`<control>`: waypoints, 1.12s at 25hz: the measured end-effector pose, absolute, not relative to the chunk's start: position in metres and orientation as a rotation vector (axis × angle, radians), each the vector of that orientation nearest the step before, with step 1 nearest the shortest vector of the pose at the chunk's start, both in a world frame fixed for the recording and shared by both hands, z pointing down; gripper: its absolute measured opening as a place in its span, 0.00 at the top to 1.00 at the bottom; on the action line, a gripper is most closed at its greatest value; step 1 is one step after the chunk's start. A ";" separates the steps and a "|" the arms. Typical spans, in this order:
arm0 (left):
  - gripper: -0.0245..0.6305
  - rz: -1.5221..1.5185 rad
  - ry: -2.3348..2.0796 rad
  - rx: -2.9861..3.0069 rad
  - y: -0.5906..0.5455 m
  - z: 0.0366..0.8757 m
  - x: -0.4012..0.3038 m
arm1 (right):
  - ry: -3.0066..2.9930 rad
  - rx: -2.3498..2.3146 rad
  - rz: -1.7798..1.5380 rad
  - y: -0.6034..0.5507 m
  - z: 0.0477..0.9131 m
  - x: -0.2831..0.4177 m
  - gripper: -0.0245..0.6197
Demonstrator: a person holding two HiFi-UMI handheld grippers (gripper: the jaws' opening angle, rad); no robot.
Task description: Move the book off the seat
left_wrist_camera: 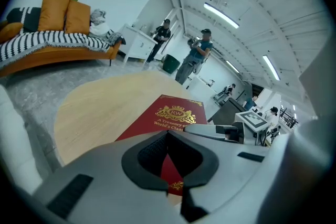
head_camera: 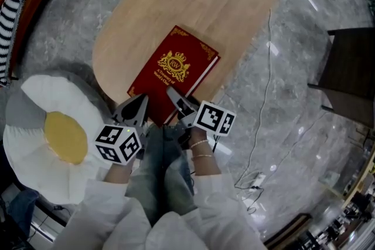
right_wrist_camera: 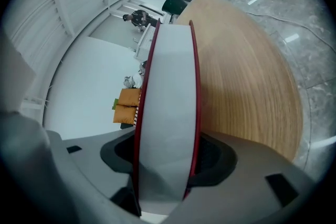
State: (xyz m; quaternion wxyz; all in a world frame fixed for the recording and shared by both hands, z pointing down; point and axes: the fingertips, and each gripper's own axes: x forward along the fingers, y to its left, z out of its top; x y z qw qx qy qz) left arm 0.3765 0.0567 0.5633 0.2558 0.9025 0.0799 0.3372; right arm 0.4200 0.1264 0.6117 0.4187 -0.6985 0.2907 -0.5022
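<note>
Right gripper (right_wrist_camera: pixel 165 165): jaws clamped on the book (head_camera: pixel 174 70), pads on the red covers on either side, white page block running down the middle between them. The grip sits on the page-edge side near the book's near corner. Marker cube (head_camera: pixel 214 117) sits just behind the jaws, with a wrist with bracelets and a white sleeve behind that.

Left gripper (left_wrist_camera: pixel 168 162): jaws pressed together, nothing pinched. Only the red cover shows through the gap between the pads, beyond the tips. The tips hover at the book's near corner, just left of the right gripper. Can't tell whether they touch the cover.

Book: red hardcover with a gold crest and corner ornaments, front cover up, on the near end of the oval wooden top (head_camera: pixel 205 3), set diagonally, near corner right at the edge by the person's knees. Can't tell if the gripped end rests flat or is slightly raised.

Further out: fried-egg-shaped cushion (head_camera: pixel 53 137) to the left of the person, clear of the book. Grey marble floor (head_camera: pixel 293 96) all round, thin cable (head_camera: pixel 263 102) trailing across it on the right. Orange sofa (left_wrist_camera: pixel 52 52) with a striped throw and orange cushions (left_wrist_camera: pixel 65 14) further left. Several people (left_wrist_camera: pixel 197 55) stand in the background.
</note>
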 end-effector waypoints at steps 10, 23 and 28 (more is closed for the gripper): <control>0.95 0.943 0.237 2.449 0.063 0.571 0.368 | 0.713 -1.780 -1.319 0.132 0.625 0.418 0.55; 0.95 0.984 0.288 2.474 0.075 0.581 0.373 | 0.677 -1.883 -1.394 0.151 0.648 0.415 0.47; 0.95 0.989 0.286 2.458 0.083 0.582 0.377 | 0.656 -1.859 -1.417 0.160 0.654 0.411 0.46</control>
